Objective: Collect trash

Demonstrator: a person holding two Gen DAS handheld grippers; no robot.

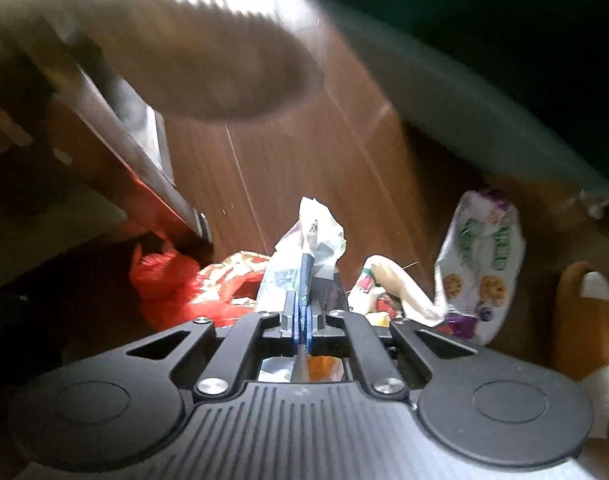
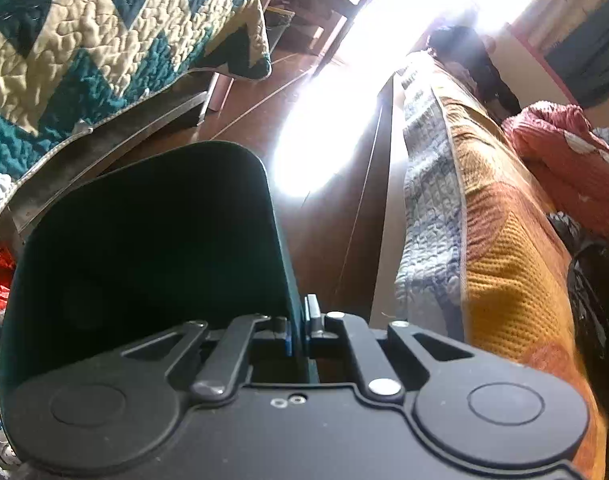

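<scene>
Dark green bin [image 2: 144,248]: right tool [image 2: 300,320] pinches its rim wall, tilting the mouth toward the floor litter. Left tool [image 1: 304,276] is clamped on a crumpled white wrapper [image 1: 304,240], likely bound for the bin. Cookie packet [image 1: 480,264] and red wrapper [image 1: 176,288] lie on the floor.

Floor [image 1: 304,152] looking like glossy brown wood planks. Wrappers looking like crinkled shiny plastic: white one [image 1: 316,240] at center, printed one [image 1: 480,272] at right. Bin [image 2: 152,256] showing smooth matt dark-green plastic. Quilt [image 2: 104,60] at upper left showing puckered cloth.
</scene>
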